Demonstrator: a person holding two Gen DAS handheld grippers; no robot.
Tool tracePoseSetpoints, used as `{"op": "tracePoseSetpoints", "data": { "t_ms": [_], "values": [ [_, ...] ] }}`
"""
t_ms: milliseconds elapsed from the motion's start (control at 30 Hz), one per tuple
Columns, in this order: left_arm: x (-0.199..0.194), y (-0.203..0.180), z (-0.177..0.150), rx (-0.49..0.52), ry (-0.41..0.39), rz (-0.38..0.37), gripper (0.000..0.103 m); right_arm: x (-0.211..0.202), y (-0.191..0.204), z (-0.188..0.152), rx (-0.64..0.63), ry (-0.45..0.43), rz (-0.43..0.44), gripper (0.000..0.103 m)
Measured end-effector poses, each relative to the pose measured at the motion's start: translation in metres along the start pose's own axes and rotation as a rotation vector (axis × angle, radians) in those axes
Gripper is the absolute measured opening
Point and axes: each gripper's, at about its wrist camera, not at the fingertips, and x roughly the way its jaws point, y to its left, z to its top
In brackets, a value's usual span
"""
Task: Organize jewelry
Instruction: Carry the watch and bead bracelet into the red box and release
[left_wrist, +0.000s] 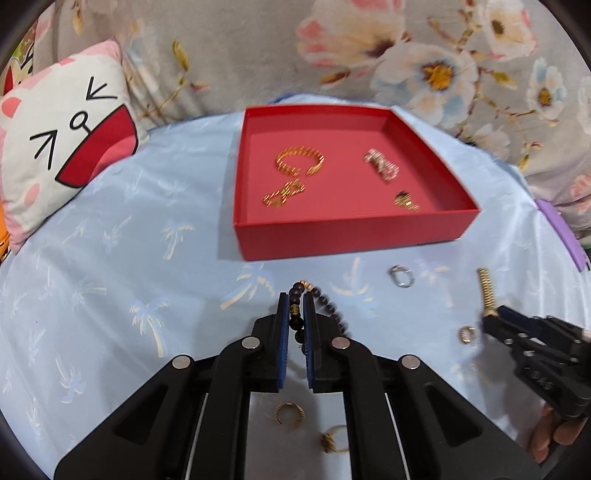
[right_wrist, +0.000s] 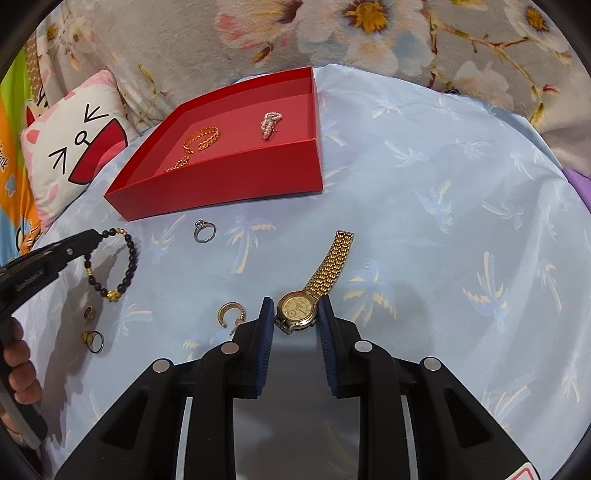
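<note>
A red tray (left_wrist: 332, 230) (right_wrist: 236, 181) lies on the blue cloth and holds a gold bracelet (left_wrist: 299, 161) (right_wrist: 202, 138), a gold chain piece (left_wrist: 283, 192), a pearl clip (left_wrist: 382, 165) (right_wrist: 271, 123) and a small dark-gold piece (left_wrist: 405, 199). My left gripper (left_wrist: 296, 306) (right_wrist: 96, 233) is shut on a dark bead bracelet (left_wrist: 325, 302) (right_wrist: 122, 266), raised slightly. My right gripper (right_wrist: 295, 314) (left_wrist: 493, 317) is shut on a gold watch (right_wrist: 297, 308); its band (right_wrist: 332, 262) (left_wrist: 485, 290) trails forward.
A silver ring (left_wrist: 402, 277) (right_wrist: 205, 231) lies in front of the tray. Gold rings lie on the cloth (left_wrist: 289, 411) (left_wrist: 334, 437) (left_wrist: 467, 334) (right_wrist: 231, 314) (right_wrist: 92, 339) (right_wrist: 88, 313). A cat-face pillow (left_wrist: 62, 147) sits left; a floral blanket (left_wrist: 406, 55) behind.
</note>
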Motion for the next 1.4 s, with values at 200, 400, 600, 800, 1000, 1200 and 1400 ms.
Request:
{"op": "tracePoseSetpoints", "data": {
  "t_ms": [200, 400, 600, 800, 1000, 1200, 1400],
  "values": [
    [-0.026, -0.005, 0.011, 0.012, -0.039, -0.047, 0.006, -0.015, 0.004, 0.005, -0.009, -0.031, 0.005, 0.022],
    [-0.044, -0.008, 0.039, 0.031, -0.078, -0.071, 0.006, -0.039, 0.005, 0.033, -0.007, -0.072, 0.054, 0.022],
    [-0.052, -0.015, 0.082, 0.043, -0.148, -0.058, 0.007, -0.055, 0.008, 0.083, -0.022, -0.120, 0.096, 0.022],
    [-0.032, -0.021, 0.131, 0.030, -0.178, -0.055, 0.007, -0.047, 0.013, 0.144, -0.028, -0.167, 0.106, 0.023],
    [0.010, -0.026, 0.161, 0.023, -0.144, -0.065, 0.007, -0.008, 0.016, 0.193, -0.020, -0.147, 0.098, 0.023],
    [0.056, -0.036, 0.166, 0.035, -0.080, -0.073, 0.007, 0.039, 0.019, 0.214, -0.025, -0.104, 0.076, 0.023],
    [0.095, -0.042, 0.155, 0.034, -0.006, -0.063, 0.007, 0.073, 0.018, 0.207, -0.037, -0.049, 0.061, 0.023]
  ]
}}
